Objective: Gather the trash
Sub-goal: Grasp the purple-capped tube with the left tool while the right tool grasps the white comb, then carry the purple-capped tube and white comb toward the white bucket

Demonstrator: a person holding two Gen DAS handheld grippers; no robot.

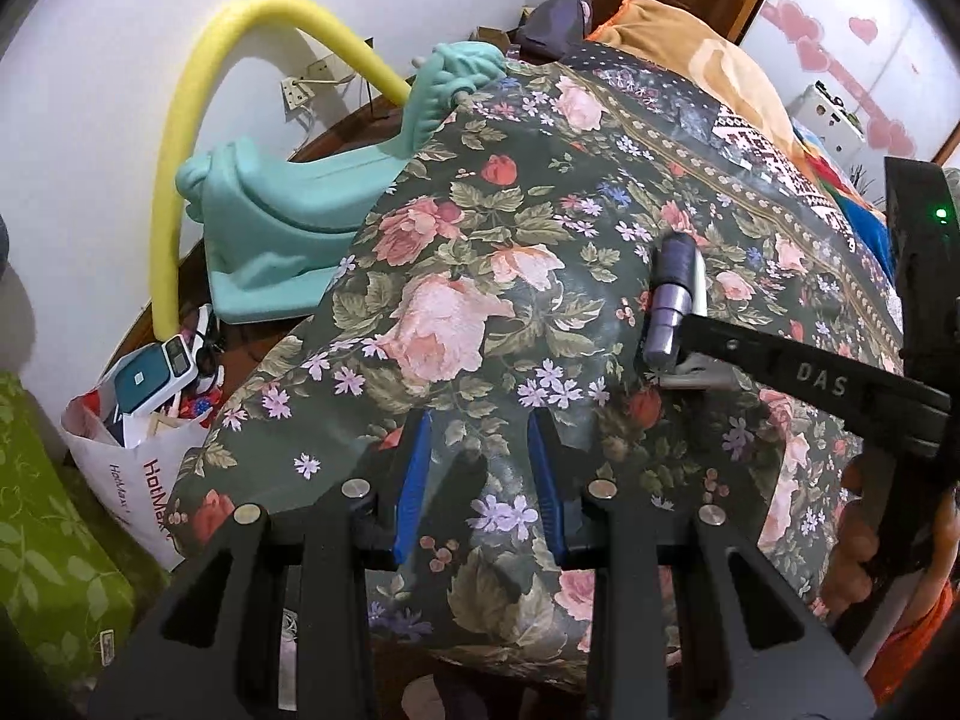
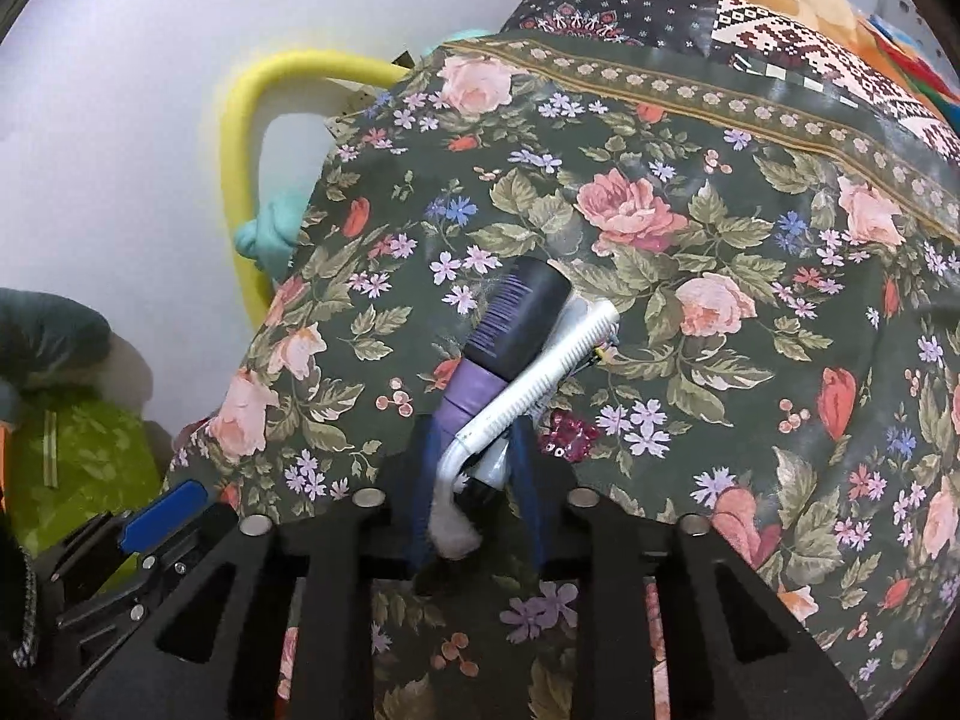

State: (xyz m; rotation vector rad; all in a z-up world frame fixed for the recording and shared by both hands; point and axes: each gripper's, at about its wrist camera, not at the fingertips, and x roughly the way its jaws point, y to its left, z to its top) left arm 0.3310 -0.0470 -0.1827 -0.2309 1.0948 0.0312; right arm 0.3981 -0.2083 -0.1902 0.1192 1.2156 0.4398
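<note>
My right gripper (image 2: pixel 474 429) is shut on a small bundle of trash: a purple-and-black tube (image 2: pixel 516 318), a silver tube (image 2: pixel 540 372) and a wad of white tissue (image 2: pixel 456 528), all held just over the floral bedspread (image 2: pixel 690 240). In the left wrist view this gripper (image 1: pixel 675 360) reaches in from the right, with the purple tube (image 1: pixel 669 300) at its tip. My left gripper (image 1: pixel 480 429) hovers over the bedspread (image 1: pixel 480 210) a little to the left. Its blue pads stand apart and only fabric shows between them.
A white shopping bag (image 1: pixel 138 450) full of odds and ends stands on the floor at the bed's left corner. Beside it are a green patterned box (image 1: pixel 48 510), a teal plastic piece (image 1: pixel 282 240) and a yellow foam tube (image 1: pixel 174 168) against the wall. An orange blanket (image 1: pixel 690 42) lies farther up the bed.
</note>
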